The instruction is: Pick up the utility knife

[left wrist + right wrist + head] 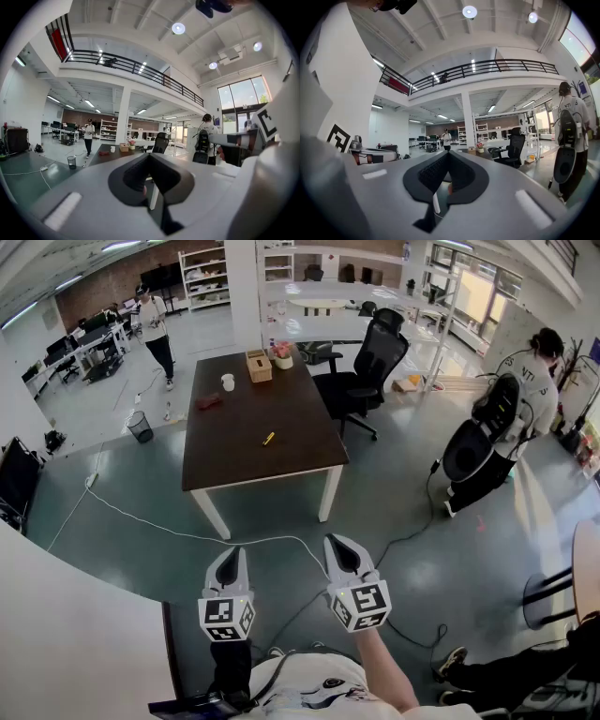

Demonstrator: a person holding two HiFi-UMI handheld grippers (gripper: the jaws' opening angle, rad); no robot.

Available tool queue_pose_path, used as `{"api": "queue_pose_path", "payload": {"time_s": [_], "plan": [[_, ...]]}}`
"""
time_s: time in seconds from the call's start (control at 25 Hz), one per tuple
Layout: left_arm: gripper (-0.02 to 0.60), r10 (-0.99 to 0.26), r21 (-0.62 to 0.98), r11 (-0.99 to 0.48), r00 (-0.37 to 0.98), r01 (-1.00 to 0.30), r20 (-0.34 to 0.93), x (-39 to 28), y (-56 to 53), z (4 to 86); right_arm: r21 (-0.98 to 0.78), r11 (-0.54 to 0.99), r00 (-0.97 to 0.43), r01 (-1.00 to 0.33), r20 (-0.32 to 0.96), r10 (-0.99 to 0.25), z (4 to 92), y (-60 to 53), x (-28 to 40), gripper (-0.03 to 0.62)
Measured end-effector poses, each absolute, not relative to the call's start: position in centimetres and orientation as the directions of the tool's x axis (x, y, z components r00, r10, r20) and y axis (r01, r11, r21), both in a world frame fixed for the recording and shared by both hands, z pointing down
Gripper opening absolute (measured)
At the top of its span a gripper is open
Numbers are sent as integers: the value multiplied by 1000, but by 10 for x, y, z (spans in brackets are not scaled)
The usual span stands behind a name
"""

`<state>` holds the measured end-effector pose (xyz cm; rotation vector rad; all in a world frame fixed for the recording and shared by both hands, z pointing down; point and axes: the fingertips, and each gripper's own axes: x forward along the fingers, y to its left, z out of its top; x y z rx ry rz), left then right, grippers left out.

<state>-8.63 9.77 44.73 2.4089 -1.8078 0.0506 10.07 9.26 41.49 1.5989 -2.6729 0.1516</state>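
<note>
Nearest the camera, the person holds both tools low in front of the body, over grey floor. The left tool [231, 563] has its jaws together with nothing between them. The right tool [343, 554] is likewise closed and empty. Both point forward toward a dark brown desk [239, 456], which stands well apart from them. A white cable [187, 534] trails across the floor between the person and the desk.

The utility knife [269, 438], small and yellow, lies alone on the near half of the desk, somewhat toward its right edge. A reddish object [208, 401], too small to name, lies near the left edge. Toward the far edge stand a white cup [228, 382], a wooden tissue box [259, 366] and a small flowerpot [283, 355]. A black office chair [370, 367] stands beside the desk's far right corner.

The task appears to be at its very start, in the approach, with the knife untouched. The next move likely calls for walking up to the near edge, opening one tool's jaws, lowering them across the knife's narrow body, and closing.
</note>
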Motion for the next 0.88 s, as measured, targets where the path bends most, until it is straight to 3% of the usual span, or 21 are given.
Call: {"api": "queue_pose_path", "payload": {"time_s": [0.88], "plan": [[-2, -950, 74, -285, 292, -956, 110, -81, 98, 445, -81, 485, -490, -871, 57, -870, 413, 92, 100, -2]]}}
